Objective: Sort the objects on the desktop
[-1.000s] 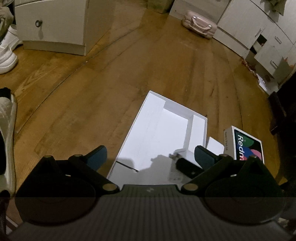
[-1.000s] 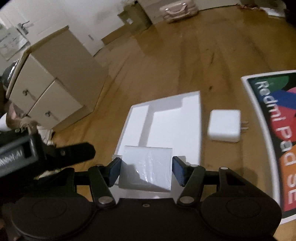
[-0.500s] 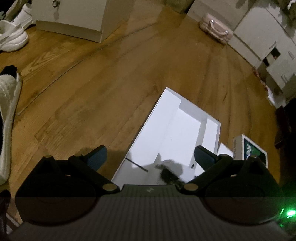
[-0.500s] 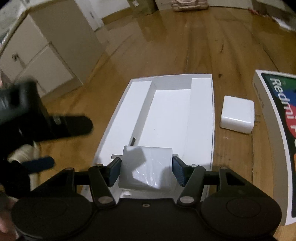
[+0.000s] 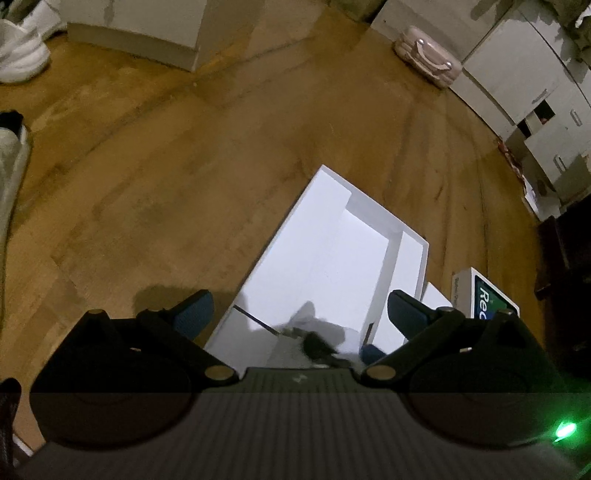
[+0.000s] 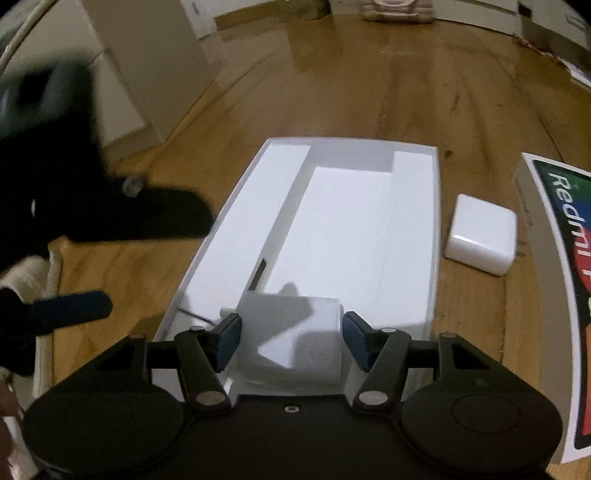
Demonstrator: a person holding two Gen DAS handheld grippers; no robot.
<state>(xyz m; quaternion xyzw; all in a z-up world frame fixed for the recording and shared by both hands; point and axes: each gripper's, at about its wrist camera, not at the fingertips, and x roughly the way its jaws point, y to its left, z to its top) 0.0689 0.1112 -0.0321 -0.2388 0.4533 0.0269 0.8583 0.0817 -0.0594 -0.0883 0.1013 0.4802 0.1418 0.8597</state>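
My right gripper (image 6: 291,341) is shut on a small white packet (image 6: 291,339) and holds it over the near end of an open white box tray (image 6: 240,218) on the wooden floor. A white charger block (image 6: 480,234) lies just right of the tray. The Redmi Pad box lid (image 6: 557,258) lies at the far right. My left gripper (image 5: 299,314) is open and empty above the tray's near left corner (image 5: 332,236). It shows blurred at the left in the right wrist view (image 6: 70,314).
White drawer cabinets (image 5: 140,33) stand at the back left and white cabinets (image 5: 528,85) at the back right. A pink case (image 5: 428,61) lies on the floor at the back. White shoes (image 5: 18,55) sit far left.
My right gripper has moved forward and lower over the tray with the packet still in it. My left gripper has shifted left and back, still open.
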